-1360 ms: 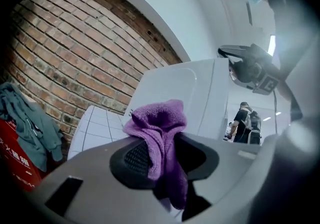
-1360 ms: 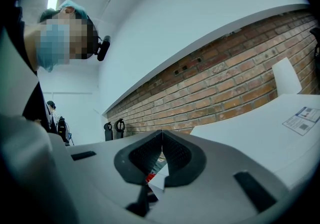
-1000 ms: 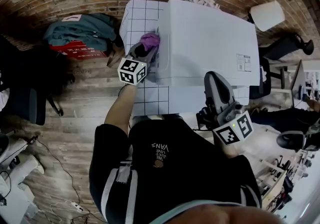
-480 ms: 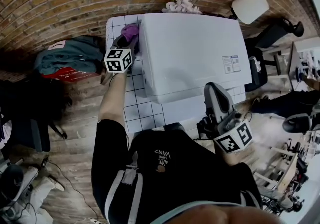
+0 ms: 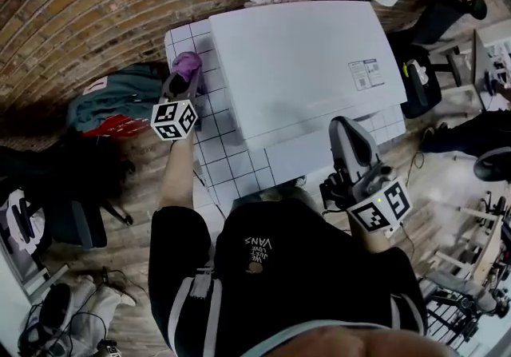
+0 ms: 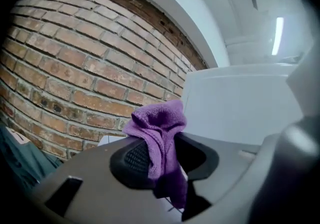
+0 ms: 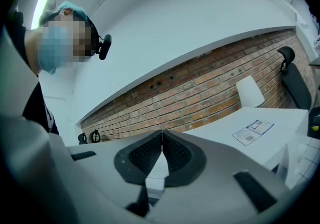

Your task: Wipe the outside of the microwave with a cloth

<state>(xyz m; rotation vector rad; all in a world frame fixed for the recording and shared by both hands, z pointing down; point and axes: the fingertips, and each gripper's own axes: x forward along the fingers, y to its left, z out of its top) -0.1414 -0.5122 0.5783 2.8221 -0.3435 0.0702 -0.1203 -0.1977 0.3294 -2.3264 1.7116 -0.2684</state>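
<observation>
Head view, from above: white microwave (image 5: 303, 60) on a white gridded table (image 5: 219, 160), set against a brick wall (image 5: 104, 4); printed label (image 5: 365, 73) near the right edge of its top.

Left gripper (image 5: 182, 80): reaches along the microwave's left side toward the rear corner, above the table's grid; pinches a purple cloth (image 5: 189, 64) at its tips.

Left gripper view: shows the two fingers (image 6: 132, 160) closed on the cloth (image 6: 157, 128), bunched above the pads and hanging in a fold below them; places the microwave's white side (image 6: 240, 102) just beyond and to the right, the brick wall (image 6: 75, 62) to the left. Contact between cloth and microwave side: not discernible in either view.

Right gripper (image 5: 347, 130): hangs before the microwave's front face, toward its right half, tips aimed at the appliance, well apart from the cloth.

Right gripper view: shows the fingers (image 7: 145, 155) pressed together along a single seam, nothing between them; looks over the microwave's top toward the label (image 7: 252, 130) and the wall.

On the wooden floor (image 5: 120, 212), left of the table: a heap of teal clothing (image 5: 112, 104).
</observation>
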